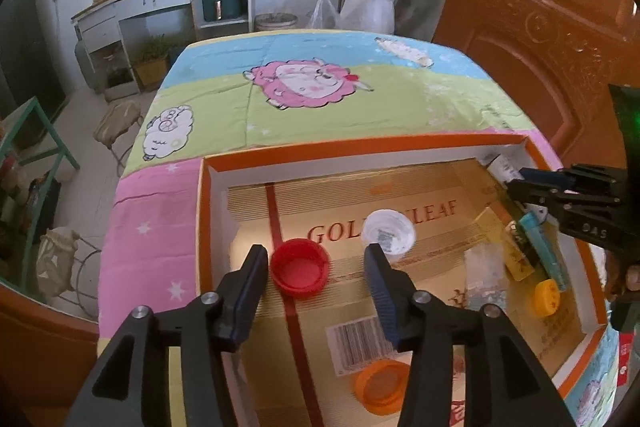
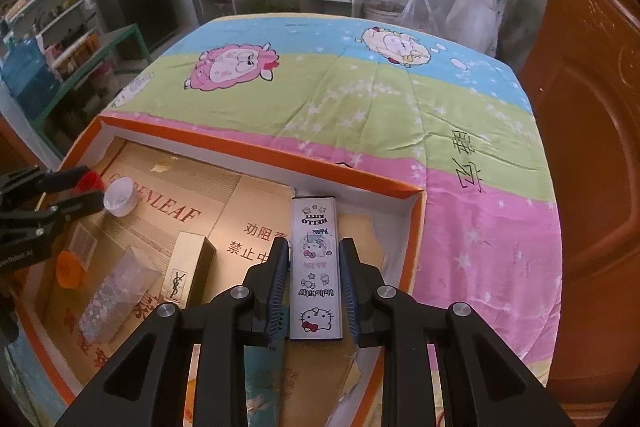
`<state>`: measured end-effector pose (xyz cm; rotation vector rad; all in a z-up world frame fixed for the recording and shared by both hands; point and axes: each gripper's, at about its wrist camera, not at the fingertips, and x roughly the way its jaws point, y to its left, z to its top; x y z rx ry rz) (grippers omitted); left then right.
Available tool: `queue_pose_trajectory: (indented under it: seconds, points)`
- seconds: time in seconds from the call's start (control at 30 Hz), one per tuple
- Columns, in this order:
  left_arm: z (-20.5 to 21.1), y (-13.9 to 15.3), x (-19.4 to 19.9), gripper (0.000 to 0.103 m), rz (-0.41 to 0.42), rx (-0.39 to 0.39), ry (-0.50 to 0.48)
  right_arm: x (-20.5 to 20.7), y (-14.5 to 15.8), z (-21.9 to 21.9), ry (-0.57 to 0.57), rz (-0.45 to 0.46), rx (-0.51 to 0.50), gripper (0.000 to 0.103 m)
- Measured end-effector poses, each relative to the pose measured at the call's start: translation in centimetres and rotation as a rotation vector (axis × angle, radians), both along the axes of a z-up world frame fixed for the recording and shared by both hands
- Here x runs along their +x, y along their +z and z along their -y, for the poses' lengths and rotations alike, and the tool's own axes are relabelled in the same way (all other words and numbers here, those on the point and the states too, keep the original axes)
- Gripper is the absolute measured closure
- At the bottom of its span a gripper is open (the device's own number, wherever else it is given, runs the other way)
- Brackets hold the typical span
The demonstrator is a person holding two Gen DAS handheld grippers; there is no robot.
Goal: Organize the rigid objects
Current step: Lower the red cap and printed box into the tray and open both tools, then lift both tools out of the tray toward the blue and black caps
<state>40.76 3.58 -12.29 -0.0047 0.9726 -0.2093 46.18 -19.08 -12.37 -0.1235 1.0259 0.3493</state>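
An orange-rimmed cardboard box (image 1: 206,211) lies on a quilt-covered table. In the left wrist view my left gripper (image 1: 316,263) is open over the box floor, with a red cap (image 1: 300,267) just inside its left finger and a white cap (image 1: 388,233) beyond its right finger. In the right wrist view my right gripper (image 2: 314,263) is open around a white Hello Kitty box (image 2: 316,267) lying lengthwise between the fingers, with small gaps on both sides. The box rim shows there too (image 2: 256,153).
Inside the box lie an orange cap (image 1: 380,385), a yellow cap (image 1: 547,297), a clear plastic case (image 2: 116,291), a gold YSL box (image 2: 188,269) and a teal tube (image 1: 540,247). The cartoon sheep quilt (image 2: 360,99) stretches beyond. A brown door (image 1: 540,7) stands at right.
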Motion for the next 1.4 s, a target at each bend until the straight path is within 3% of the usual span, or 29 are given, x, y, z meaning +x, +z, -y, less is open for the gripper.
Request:
queue_pose_trajectory:
  seconds: [0.23,0.37,0.83,1.4]
  points:
    - [-0.3,1.3,-1.0,0.053,0.040,-0.009,0.006,-0.5,0.2,0.3,0.002,0.010,0.019,0.075]
    - [-0.2,2.7,-1.9,0.053,0.088,-0.013,0.002,-0.9,0.9,0.5,-0.007,0.036,0.024,0.057]
    - [0.5,6.9,-6.5,0.053,0.161,-0.052,-0.029,-4.9,4.9,1.2,-0.032,0.088,0.054,0.057]
    - [0.6,10.6,-13.9,0.053,0.216,-0.096,-0.038,-13.2,9.7,1.1,-0.034,0.137,0.067,0.057]
